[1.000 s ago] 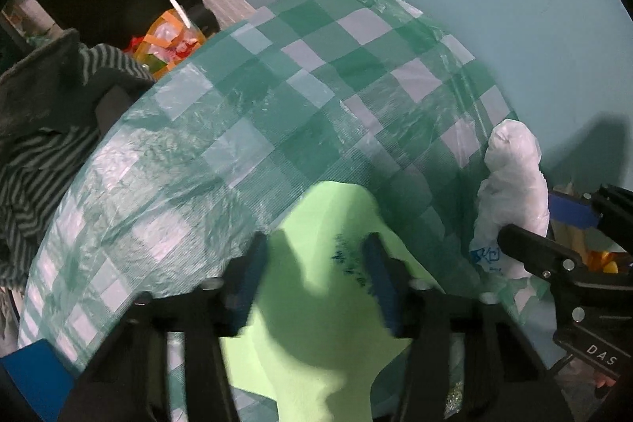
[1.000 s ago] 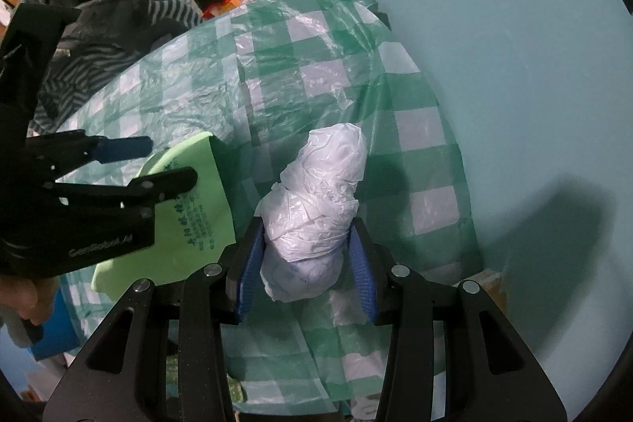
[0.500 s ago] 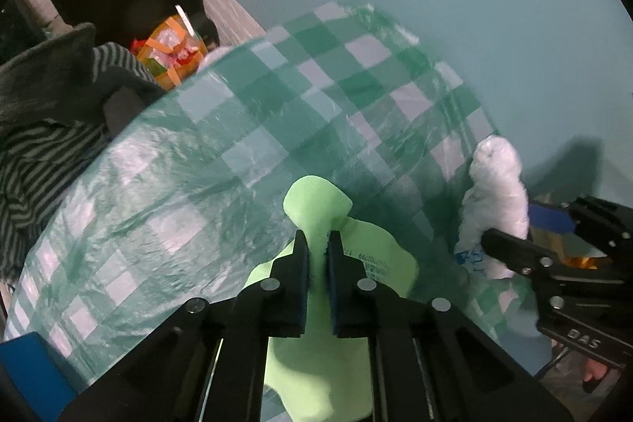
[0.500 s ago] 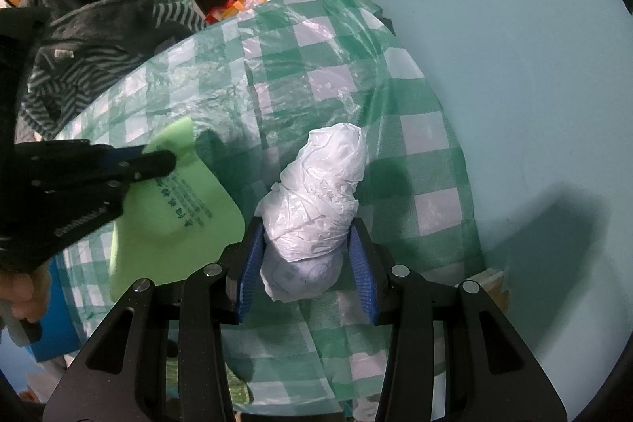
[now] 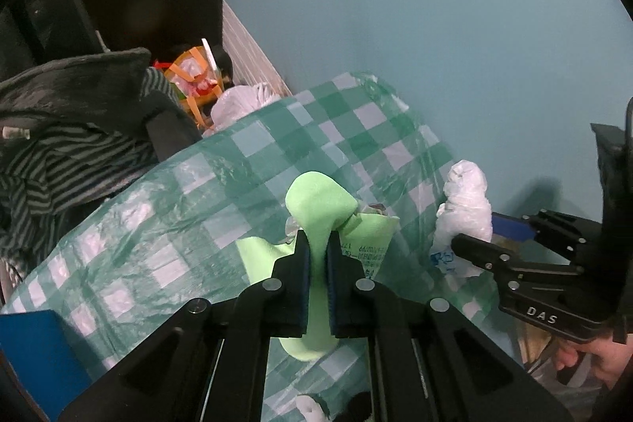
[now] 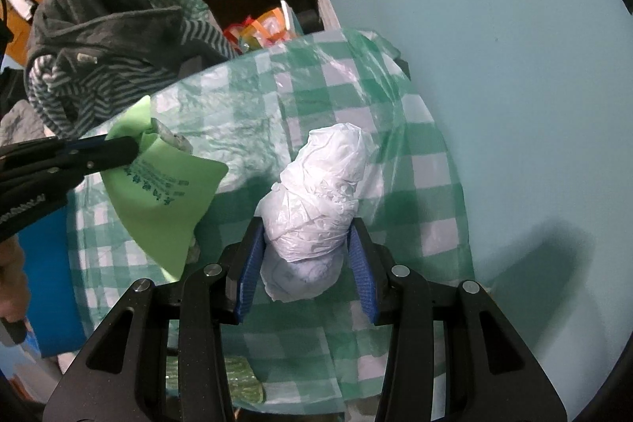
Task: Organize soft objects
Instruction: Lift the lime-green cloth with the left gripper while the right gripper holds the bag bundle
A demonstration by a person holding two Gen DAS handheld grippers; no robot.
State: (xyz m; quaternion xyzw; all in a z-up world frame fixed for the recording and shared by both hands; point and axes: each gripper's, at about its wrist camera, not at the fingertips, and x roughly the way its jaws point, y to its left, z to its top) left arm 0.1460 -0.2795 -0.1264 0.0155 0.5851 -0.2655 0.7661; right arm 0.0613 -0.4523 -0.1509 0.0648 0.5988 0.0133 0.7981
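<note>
my left gripper [image 5: 315, 244] is clamped tight on the light green bag [image 5: 316, 208], which hangs above the green checked plastic sheet [image 5: 178, 192]. my right gripper [image 6: 306, 256] is gripping the white plastic bundle [image 6: 316, 200], just right of the green bag. striped clothing [image 6: 107, 66] lies far left.

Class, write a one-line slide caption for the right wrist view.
Right tool grips a white bag bundle above the checkered sheet.
</note>
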